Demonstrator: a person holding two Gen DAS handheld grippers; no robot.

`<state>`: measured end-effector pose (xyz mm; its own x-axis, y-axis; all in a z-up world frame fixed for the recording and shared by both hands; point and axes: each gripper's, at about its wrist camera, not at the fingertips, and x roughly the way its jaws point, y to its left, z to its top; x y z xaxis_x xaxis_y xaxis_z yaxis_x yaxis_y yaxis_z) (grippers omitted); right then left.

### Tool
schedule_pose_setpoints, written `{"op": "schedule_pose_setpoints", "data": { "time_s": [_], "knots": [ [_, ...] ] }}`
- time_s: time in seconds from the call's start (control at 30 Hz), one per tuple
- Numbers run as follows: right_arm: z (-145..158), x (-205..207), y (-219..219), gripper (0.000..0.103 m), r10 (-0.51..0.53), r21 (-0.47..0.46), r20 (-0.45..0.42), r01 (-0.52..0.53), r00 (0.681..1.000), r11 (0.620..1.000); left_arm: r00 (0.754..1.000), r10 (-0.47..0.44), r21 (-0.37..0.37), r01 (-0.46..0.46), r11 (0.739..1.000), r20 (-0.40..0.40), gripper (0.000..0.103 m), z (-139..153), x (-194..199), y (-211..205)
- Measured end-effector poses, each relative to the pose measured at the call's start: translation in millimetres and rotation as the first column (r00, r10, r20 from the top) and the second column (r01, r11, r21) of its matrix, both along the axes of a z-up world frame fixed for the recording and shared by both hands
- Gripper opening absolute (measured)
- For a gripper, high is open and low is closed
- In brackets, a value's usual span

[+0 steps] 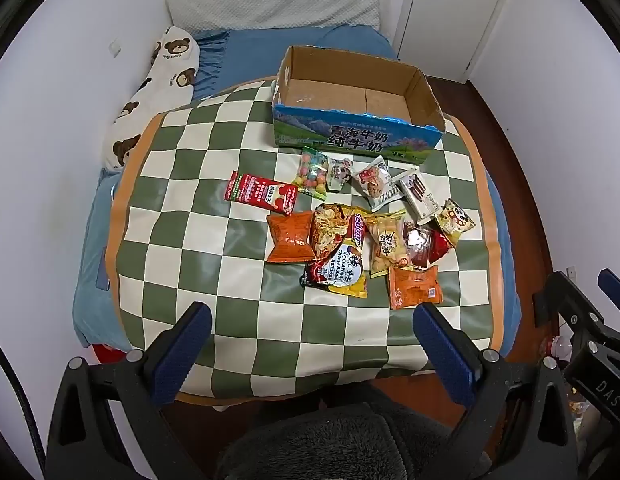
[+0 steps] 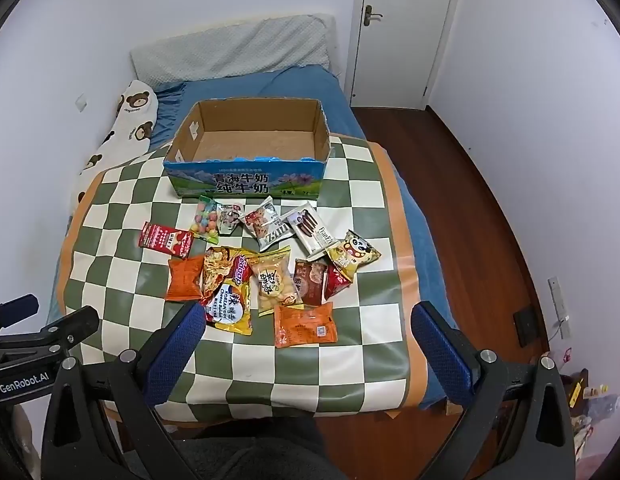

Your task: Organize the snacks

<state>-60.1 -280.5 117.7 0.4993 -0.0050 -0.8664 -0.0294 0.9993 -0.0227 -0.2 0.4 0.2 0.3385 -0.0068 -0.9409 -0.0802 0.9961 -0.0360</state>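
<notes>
A glossy checkered mat point(image 1: 213, 240) of green and cream squares with an orange border is lying over the blue-sheeted bed point(image 1: 253, 52), and the snacks are sitting on it in a loose cluster just in front of an open cardboard box point(image 1: 350, 92). The box is showing bare brown corrugated walls and floor inside, a torn upper edge, and a printed blue front with a mountain scene. Nearest the box a clear bag of round coloured candies point(image 1: 310, 172) is lying beside a small crinkled packet, a white cookie wrapper point(image 1: 376, 184) and a flat rectangular white pack of chocolate sticks point(image 1: 418, 196). A red foil packet point(image 1: 263, 193) is sitting to the left, apart from the row. Closer to the cameras, a puffy orange pouch point(image 1: 289, 238) is touching a large shiny yellow noodle packet point(image 1: 338, 252), with a yellow biscuit bag, a dark red packet and a panda-printed pouch point(image 1: 455, 221) overlapping beyond it, and a flat orange packet point(image 1: 414, 286) lying nearest. Both the left gripper point(image 1: 312, 344) and the right gripper point(image 2: 307, 344) are hovering over the mat's near edge with their textured blue-padded fingers point(image 1: 181, 360) spread wide and holding nothing. The right wrist view is showing the dark wood floor point(image 2: 470, 208) and a wall panel at the right, while the left wrist view is showing more of the bear-print pillow point(image 1: 157, 92) against the wall.
</notes>
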Motion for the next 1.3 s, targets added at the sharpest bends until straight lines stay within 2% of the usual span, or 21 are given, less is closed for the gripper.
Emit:
{"op": "schedule_pose_setpoints", "data": {
  "time_s": [0.43, 1.3],
  "knots": [
    [0.6, 0.8, -0.4, 0.103, -0.006, -0.003, -0.010, 0.006, 1.000, 1.000, 1.000, 0.000, 0.010, 0.000, 1.000, -0.002, 0.103, 12.3, 11.8, 5.1],
    [3.0, 3.0, -1.5, 0.103, -0.011, 0.002, -0.006, 0.012, 1.000, 1.000, 1.000, -0.018, 0.033, 0.017, 0.999, 0.021, 0.103, 13.9, 10.4, -2.6]
  ]
}}
